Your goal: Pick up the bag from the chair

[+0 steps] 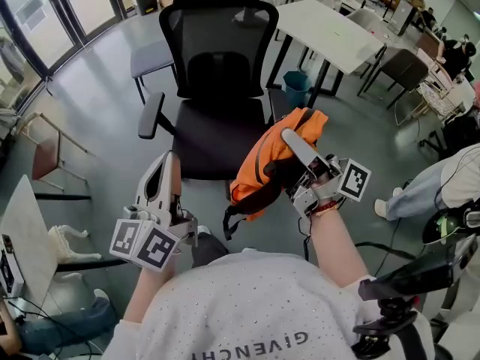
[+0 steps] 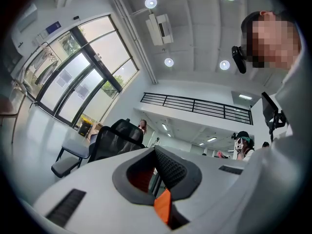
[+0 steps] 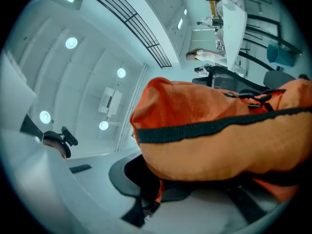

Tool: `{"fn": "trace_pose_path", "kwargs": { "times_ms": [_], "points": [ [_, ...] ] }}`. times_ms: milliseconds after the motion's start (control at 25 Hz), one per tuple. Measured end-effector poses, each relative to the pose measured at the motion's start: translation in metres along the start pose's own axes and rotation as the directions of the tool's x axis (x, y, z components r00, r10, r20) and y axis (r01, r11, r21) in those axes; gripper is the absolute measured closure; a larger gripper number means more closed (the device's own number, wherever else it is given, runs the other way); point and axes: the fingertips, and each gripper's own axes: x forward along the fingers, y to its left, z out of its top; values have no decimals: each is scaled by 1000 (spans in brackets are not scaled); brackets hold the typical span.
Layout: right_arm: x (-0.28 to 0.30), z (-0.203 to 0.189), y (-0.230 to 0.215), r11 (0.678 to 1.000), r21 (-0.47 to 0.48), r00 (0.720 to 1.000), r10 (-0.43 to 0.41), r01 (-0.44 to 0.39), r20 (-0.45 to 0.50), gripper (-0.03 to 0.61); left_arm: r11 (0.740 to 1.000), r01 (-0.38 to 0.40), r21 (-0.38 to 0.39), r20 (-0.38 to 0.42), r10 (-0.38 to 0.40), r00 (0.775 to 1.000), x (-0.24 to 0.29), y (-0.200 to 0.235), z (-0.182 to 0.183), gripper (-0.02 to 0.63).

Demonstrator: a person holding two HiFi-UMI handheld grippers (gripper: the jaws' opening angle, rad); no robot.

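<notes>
Two claws in view, one loaded and one empty.

Right claw (image 1: 289,142): clamped on the orange bag (image 1: 266,163). In the right gripper view the orange fabric fills the frame above the right claw (image 3: 146,182). A black webbing band (image 3: 209,128) runs across the fabric, and dark material is pinched down between the pads. From the head view, one white finger (image 1: 298,152) lies across the top of the bag. The marker cube (image 1: 352,180) sits just behind it, at the person's wrist.

Bag position: held up in the right claw, at the front right corner of the seat (image 1: 214,137) of the black office chair (image 1: 217,66). It appears raised off the seat; contact cannot be confirmed from this angle. A black strap (image 1: 234,217) hangs below the bag, over the grey floor (image 1: 97,103).

Left claw (image 1: 161,172): jaws together, nothing between them. In the left gripper view the dark pads meet over an orange insert on the left claw (image 2: 163,172). It is tilted upward toward the ceiling lights (image 2: 150,3), with the chair's mesh back (image 2: 114,140) low in frame. It is held well apart from the bag, to the left of the seat's front edge, below the left armrest (image 1: 150,116).

Further out: a white surface (image 1: 330,28) beyond the chair, with a teal bin (image 1: 296,88) beneath it.
</notes>
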Motion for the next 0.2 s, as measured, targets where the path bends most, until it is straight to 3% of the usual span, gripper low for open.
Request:
{"fn": "trace_pose_path", "kwargs": {
  "times_ms": [200],
  "points": [
    [-44, 18, -3, 1000, 7, 1000, 15, -15, -11, 549, 1000, -8, 8, 6, 8, 1000, 2, -38, -35, 614]
  ]
}}
